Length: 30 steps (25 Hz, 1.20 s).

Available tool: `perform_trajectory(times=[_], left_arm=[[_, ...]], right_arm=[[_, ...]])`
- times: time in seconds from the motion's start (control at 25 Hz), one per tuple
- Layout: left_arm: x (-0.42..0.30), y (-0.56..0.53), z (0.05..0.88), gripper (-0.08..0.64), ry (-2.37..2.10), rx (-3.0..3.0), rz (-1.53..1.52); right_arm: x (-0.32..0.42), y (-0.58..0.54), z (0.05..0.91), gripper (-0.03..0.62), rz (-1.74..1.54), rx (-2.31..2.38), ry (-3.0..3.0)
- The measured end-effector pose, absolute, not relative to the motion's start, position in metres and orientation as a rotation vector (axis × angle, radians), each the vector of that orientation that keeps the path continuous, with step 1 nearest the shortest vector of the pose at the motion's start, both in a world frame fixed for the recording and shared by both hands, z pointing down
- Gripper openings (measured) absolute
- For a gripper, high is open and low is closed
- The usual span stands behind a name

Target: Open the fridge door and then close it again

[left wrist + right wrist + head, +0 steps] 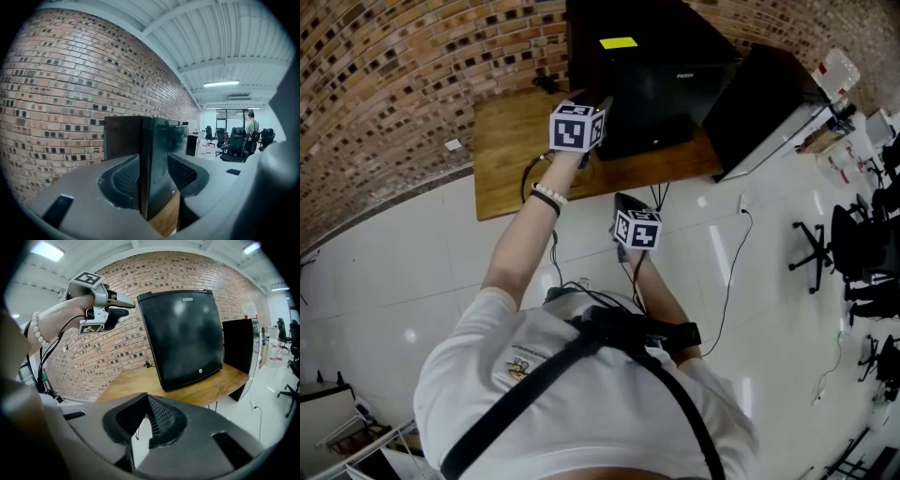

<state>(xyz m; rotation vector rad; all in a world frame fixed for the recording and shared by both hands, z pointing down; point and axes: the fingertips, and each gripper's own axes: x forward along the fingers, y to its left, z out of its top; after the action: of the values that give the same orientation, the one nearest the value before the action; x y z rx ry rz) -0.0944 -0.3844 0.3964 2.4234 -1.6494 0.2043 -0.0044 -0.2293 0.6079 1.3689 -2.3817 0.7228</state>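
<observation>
The left gripper point(154, 180) has its jaws spread wide with nothing pressed between them. Straight ahead of the gap stands the near vertical corner of the fridge point(150, 140), where the dull side panel meets the glossy door point(183, 336). The pads do not appear to touch it.

The right gripper point(147, 416) has its jaws closed together on nothing. It hangs lower and farther out from the fridge front, facing the door from across the floor.

The fridge is a small black one standing on a wooden surface point(136, 380) against a brick wall point(117, 348). Its door looks shut, flush with the body. From the right gripper view, the left gripper is held up at the fridge's upper left corner.

This seems to be the first step: reaching for the door's free edge before opening it.

The next move likely calls for sliding the open jaws over that edge and closing them on it. The door would then be pulled outward in an arc around its hinge, which is probably on the opposite side. The glossy edge offers little to grip, so the jaws may slip if set too shallow.
</observation>
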Motion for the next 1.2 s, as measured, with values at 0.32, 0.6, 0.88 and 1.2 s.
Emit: perform_trajectory(times=[0.32, 0.6, 0.88, 1.2], left_arm=[[-0.095, -0.428, 0.413, 0.195, -1.590, 2.448, 0.249], [-0.088, -0.454, 0.424, 0.195, -1.537, 2.474, 0.282], [-0.077, -0.459, 0.426, 0.192, -1.482, 2.530, 0.263], [-0.072, -0.464, 0.427, 0.186, -1.489, 2.526, 0.293]], right_arm=[[-0.013, -0.263, 0.613, 0.015, 0.737, 1.413, -2.347], [-0.010, -0.284, 0.616, 0.015, 0.751, 1.449, -2.312], [-0.008, -0.289, 0.618, 0.015, 0.749, 1.454, -2.300], [0.008, -0.289, 0.620, 0.015, 0.750, 1.465, -2.275]])
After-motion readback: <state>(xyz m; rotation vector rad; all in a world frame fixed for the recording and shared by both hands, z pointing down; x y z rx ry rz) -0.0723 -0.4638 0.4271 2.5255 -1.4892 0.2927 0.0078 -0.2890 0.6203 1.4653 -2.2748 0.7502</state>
